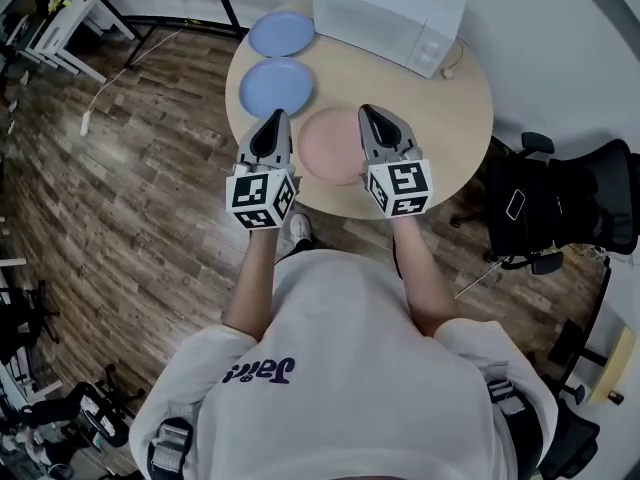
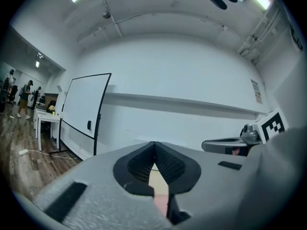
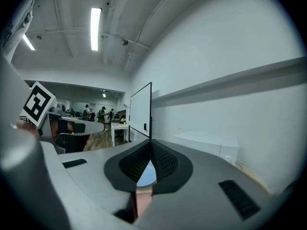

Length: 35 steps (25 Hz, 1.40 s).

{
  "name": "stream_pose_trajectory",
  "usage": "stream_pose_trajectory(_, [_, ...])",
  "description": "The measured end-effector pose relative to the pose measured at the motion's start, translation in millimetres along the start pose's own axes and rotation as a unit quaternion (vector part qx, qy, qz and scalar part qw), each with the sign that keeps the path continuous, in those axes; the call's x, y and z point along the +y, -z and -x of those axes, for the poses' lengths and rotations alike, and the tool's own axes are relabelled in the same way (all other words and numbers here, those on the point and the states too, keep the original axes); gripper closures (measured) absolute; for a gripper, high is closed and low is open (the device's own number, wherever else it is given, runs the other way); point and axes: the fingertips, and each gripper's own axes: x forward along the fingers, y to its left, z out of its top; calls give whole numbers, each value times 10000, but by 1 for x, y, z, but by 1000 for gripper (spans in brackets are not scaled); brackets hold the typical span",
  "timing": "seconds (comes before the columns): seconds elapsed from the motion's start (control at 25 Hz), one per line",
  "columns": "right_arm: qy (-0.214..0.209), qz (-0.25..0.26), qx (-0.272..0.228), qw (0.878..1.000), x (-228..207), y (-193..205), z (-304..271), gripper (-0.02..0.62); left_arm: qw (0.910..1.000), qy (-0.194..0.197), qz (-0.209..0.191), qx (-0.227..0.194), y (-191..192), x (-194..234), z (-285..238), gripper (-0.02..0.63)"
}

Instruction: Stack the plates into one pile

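A pink plate (image 1: pixel 335 146) lies at the near edge of the round wooden table (image 1: pixel 452 108). Two blue plates lie apart from it: one (image 1: pixel 277 85) just behind it to the left, the other (image 1: pixel 281 33) at the far left. My left gripper (image 1: pixel 278 118) is shut and empty at the pink plate's left rim. My right gripper (image 1: pixel 365 111) is shut and empty over the plate's right rim. In the left gripper view the jaws (image 2: pixel 154 143) meet, with a pink sliver (image 2: pixel 160 206) below. The right gripper's jaws (image 3: pixel 151 142) also meet; a blue plate (image 3: pixel 147 175) shows through the gap.
A white microwave (image 1: pixel 388 16) stands at the back of the table, behind the plates. A black office chair (image 1: pixel 560 208) stands to the right of the table. A whiteboard (image 2: pixel 84 111) stands against the far wall.
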Motion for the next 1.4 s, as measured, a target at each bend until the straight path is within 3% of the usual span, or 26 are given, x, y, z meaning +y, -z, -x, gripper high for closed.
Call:
stream_pose_trajectory(0.16, [172, 141, 189, 9996, -1, 6, -31, 578, 9990, 408, 11, 201, 5, 13, -28, 591])
stream_pose_trajectory(0.32, [260, 325, 519, 9978, 6, 19, -61, 577, 9933, 890, 52, 734, 30, 24, -52, 591])
stream_pose_trajectory(0.48, [371, 446, 1059, 9927, 13, 48, -75, 575, 9816, 1246, -78, 1442, 69, 36, -67, 591])
stream_pose_trajectory(0.72, [491, 259, 1957, 9791, -14, 124, -61, 545, 9621, 1490, -462, 2237, 143, 28, -84, 589])
stream_pose_trajectory(0.88, [267, 136, 2672, 9632, -28, 178, -57, 452, 9448, 1520, -669, 2826, 190, 28, -83, 588])
stream_pose_trajectory(1.0, [50, -31, 3031, 9529, -38, 213, -53, 439, 9310, 1454, -771, 3257, 223, 31, -80, 578])
stream_pose_trajectory(1.08, [12, -46, 3354, 9421, -46, 239, -47, 439, 9189, 1441, -757, 3592, 251, 33, -76, 472])
stream_pose_trajectory(1.16, [39, -158, 3759, 9265, -50, 267, -36, 439, 9087, 1397, -687, 3874, 275, 38, -69, 414])
stream_pose_trajectory(1.28, [177, -466, 4181, 9070, -60, 301, -21, 431, 8957, 1305, -470, 4225, 299, 42, -60, 383])
stream_pose_trajectory(1.4, [345, -869, 4387, 8938, -68, 328, -7, 422, 8946, 1097, 73, 4330, 318, 45, -60, 367])
